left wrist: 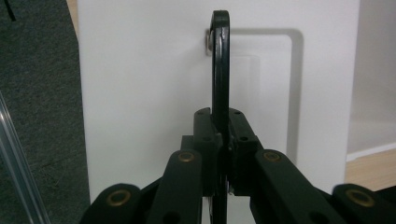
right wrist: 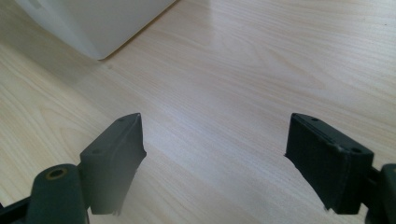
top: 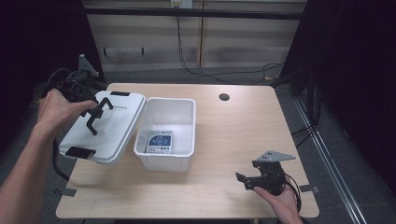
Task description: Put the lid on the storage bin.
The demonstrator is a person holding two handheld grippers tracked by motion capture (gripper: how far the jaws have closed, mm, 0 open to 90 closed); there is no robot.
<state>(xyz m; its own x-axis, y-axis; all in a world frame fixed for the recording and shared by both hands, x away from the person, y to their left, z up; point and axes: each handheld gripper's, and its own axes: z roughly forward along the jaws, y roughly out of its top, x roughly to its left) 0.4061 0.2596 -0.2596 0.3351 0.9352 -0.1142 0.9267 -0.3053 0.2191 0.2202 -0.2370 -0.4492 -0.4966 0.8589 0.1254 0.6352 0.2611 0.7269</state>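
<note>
At the left edge of the light wooden table (top: 233, 130), I am holding the white plastic lid (top: 105, 128) by its black hinged carry handle (top: 99, 114), with the left gripper (top: 95, 113) pinching that handle between its jaws. Seen in the left gripper view, the jaws are pressing together on the thin black handle (left wrist: 220, 70), which is rising straight up the middle of the lid (left wrist: 149, 93). The lid is tilting, its near corner hanging over the table's left edge and its right side sitting just beside the open white plastic box (top: 166, 133), which is holding a small printed card (top: 160, 141) on its floor.

I judge I am partway between lid and box, so the grip matters most: the handle pivots, and the lid is likely to swing if I move fast. I am planning to keep the pinch centred on the handle, move slowly, and keep the lid level before it meets the box rim.

Off to the right, the right gripper (top: 249, 179) is idling low over bare wood near the front edge, jaws spread wide and holding nothing; its own view is showing the box corner (right wrist: 93, 28) ahead. Open room lies right of the box and behind it, so I am favouring that side and watching the left drop-off.
</note>
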